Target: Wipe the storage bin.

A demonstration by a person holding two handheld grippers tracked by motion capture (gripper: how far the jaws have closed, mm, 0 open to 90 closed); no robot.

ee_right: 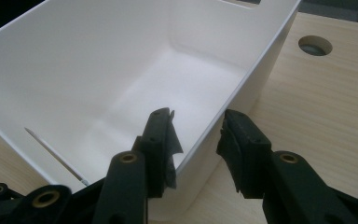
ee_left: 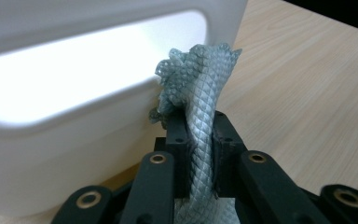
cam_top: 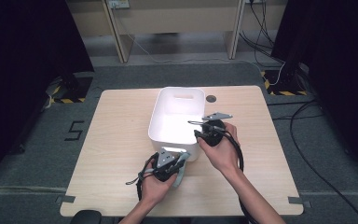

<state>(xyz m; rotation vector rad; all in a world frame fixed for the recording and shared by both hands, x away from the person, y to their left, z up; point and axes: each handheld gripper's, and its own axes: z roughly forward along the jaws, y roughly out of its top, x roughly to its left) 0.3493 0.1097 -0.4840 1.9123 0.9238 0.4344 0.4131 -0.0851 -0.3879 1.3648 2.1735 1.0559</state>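
On the bench (cam_top: 121,140), my right tongs (ee_right: 196,140) stand spread astride the white bin's (cam_top: 168,126) right wall. My left tongs (ee_left: 200,154) pinch the grey cloth (ee_left: 203,93) outside its near wall; I judge dropping it in remains.

Round hole (cam_top: 211,98) in wooden table (cam_top: 116,140).

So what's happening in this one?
A person works at a wooden table with a gripper in each hand. The left gripper is shut on a pale grey-green cloth, held just outside the near wall of a white bin. The right gripper is open, its fingers straddling the bin's side wall without clearly clamping it. Apart from a thin stick-like thing, the bin is bare; the cloth is not yet in it.
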